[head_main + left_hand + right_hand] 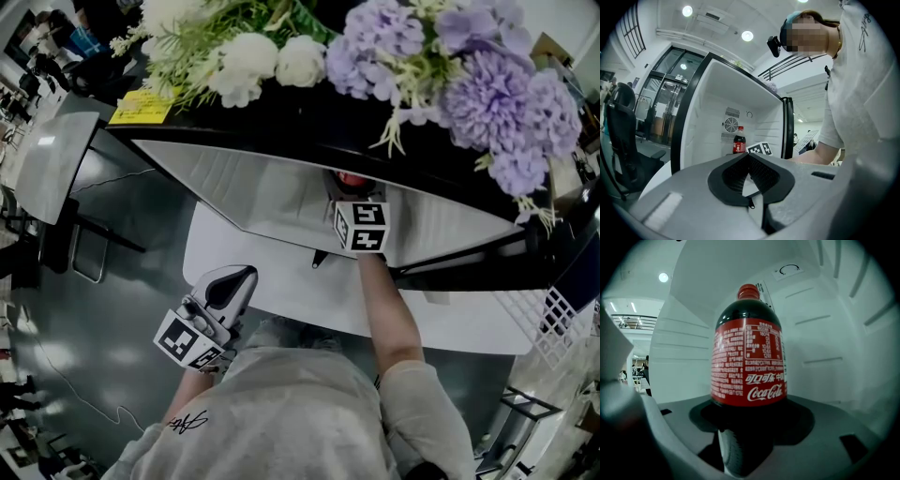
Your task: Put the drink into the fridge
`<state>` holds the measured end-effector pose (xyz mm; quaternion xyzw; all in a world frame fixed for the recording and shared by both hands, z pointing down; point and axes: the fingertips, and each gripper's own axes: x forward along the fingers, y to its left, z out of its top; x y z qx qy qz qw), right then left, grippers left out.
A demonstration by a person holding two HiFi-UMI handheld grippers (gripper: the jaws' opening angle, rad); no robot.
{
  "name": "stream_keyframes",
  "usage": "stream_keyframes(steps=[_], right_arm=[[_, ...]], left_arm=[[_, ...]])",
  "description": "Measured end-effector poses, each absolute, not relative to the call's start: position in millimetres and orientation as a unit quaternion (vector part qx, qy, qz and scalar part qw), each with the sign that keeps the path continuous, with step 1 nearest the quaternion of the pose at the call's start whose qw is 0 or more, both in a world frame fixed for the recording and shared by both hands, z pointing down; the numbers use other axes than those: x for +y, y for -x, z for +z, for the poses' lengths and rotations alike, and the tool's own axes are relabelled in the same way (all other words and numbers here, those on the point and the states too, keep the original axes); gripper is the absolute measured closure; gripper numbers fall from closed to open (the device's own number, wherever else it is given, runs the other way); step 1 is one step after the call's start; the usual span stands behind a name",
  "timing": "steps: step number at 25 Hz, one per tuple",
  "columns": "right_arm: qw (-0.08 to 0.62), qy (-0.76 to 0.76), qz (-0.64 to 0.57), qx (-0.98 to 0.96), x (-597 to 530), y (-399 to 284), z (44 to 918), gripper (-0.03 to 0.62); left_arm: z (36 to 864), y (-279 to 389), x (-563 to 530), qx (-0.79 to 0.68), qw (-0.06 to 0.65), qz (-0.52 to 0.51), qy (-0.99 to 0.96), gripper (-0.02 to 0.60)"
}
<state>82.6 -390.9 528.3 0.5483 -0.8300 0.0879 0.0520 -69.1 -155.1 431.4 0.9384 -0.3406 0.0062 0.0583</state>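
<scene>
A cola bottle (749, 362) with a red label and red cap stands upright inside the white fridge (712, 103). My right gripper (750, 420) is shut on its lower body. In the head view, only the bottle's red cap (351, 178) shows under the fridge's black top edge, just beyond the right gripper (359, 223) and its marker cube. From the left gripper view, the bottle (738, 141) is at the back of the fridge, near the fan grille. My left gripper (749, 159) is shut and empty. It is held low near the person's body, outside the fridge (225, 286).
White and purple flowers (394, 52) lie across the fridge's black top, beside a yellow tag (141, 105). The fridge stands on a white platform (272, 277). A black chair (621, 126) is at the left. A white grid rack (553, 314) is at the right.
</scene>
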Motion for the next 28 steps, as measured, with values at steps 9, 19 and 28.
stream_keyframes(steps=[9,19,28], right_arm=[[0.048,-0.545,0.085,-0.833,-395.2,-82.6,527.7,0.306],[0.054,-0.542,0.083,-0.835,-399.1,-84.2,528.5,0.306],[0.076,-0.545,0.071,-0.832,-392.8,-81.3,530.8,0.306]], left_arm=[[430.6,69.4,-156.3,-0.344,0.057,0.004,-0.937,0.578],[429.3,66.9,-157.9,-0.344,0.057,0.001,-0.937,0.578],[430.0,65.6,-157.1,-0.342,0.060,-0.002,-0.938,0.578]])
